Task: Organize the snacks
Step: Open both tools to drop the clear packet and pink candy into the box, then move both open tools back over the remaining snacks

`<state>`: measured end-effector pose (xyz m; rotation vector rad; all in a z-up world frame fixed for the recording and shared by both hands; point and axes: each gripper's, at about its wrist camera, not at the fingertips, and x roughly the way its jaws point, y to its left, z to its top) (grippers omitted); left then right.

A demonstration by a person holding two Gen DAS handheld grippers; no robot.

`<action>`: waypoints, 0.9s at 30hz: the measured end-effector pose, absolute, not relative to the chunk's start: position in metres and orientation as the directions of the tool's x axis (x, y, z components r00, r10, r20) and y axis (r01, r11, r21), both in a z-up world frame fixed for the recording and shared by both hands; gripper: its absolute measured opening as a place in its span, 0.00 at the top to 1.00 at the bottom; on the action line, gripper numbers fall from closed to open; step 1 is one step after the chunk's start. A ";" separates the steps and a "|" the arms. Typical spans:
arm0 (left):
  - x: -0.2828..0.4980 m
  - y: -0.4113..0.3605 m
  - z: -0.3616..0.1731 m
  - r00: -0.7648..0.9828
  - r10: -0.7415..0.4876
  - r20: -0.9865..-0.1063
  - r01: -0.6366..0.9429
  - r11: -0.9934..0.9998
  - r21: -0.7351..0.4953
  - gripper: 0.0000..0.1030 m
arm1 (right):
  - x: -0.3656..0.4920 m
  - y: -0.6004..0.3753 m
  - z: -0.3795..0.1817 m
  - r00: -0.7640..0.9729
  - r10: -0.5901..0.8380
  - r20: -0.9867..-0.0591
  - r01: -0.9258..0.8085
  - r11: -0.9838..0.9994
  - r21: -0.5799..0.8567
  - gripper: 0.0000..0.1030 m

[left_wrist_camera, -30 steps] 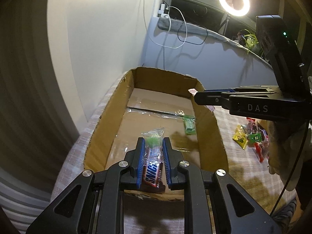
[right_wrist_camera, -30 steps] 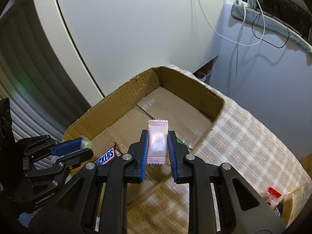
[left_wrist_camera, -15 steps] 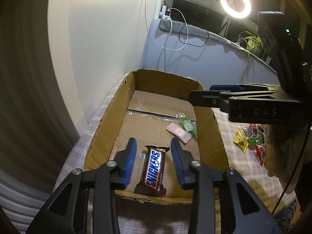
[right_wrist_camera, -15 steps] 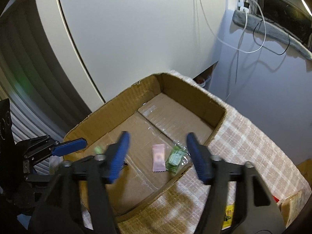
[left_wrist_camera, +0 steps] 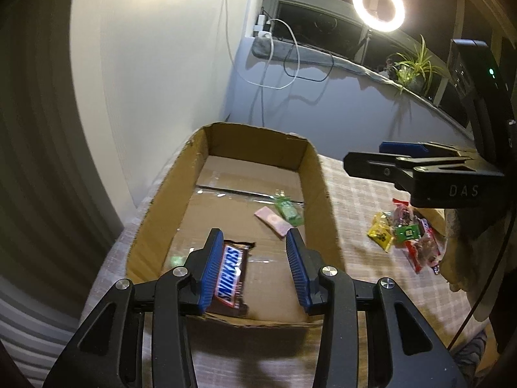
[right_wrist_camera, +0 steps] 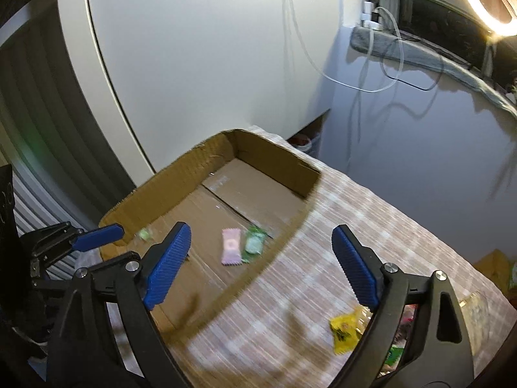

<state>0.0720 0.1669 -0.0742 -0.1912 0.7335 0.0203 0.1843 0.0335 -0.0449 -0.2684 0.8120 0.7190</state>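
A shallow cardboard box (left_wrist_camera: 315,174) (right_wrist_camera: 181,174) lies on the checked tablecloth. In it lie a Snickers bar (left_wrist_camera: 231,278), a pink candy (left_wrist_camera: 271,224) (right_wrist_camera: 231,250) and a green candy (left_wrist_camera: 288,210) (right_wrist_camera: 254,242). My left gripper (left_wrist_camera: 255,270) is open above the box's near end, the Snickers bar beside its left finger. My right gripper (right_wrist_camera: 260,266) is open and empty above the box's right wall; it also shows at the right of the left wrist view (left_wrist_camera: 404,158). A pile of loose snacks (left_wrist_camera: 407,232) (right_wrist_camera: 345,331) lies on the cloth right of the box.
A white wall and a grey radiator stand left of the box. A sill with cables, a plant (left_wrist_camera: 416,68) and a ring light (left_wrist_camera: 378,6) runs along the back. The checked tablecloth (right_wrist_camera: 371,226) stretches right of the box.
Both grippers opened: the left let the Snickers bar down into the box, the right dropped the pink candy beside the green one. Both have since lifted back, the right swinging rightward.
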 end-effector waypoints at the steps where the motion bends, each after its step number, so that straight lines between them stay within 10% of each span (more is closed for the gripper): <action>1: 0.072 0.163 -0.073 0.744 -0.055 -0.665 -0.077 0.983 -0.168 0.62 | 0.183 0.027 -0.044 0.475 0.478 -0.739 -0.670 0.741 0.048 0.11; 27: 0.095 0.036 -0.088 0.657 -0.281 -0.699 0.160 0.959 -0.235 0.54 | 0.140 -0.190 -0.073 0.491 0.329 -0.807 -0.458 0.885 0.082 0.13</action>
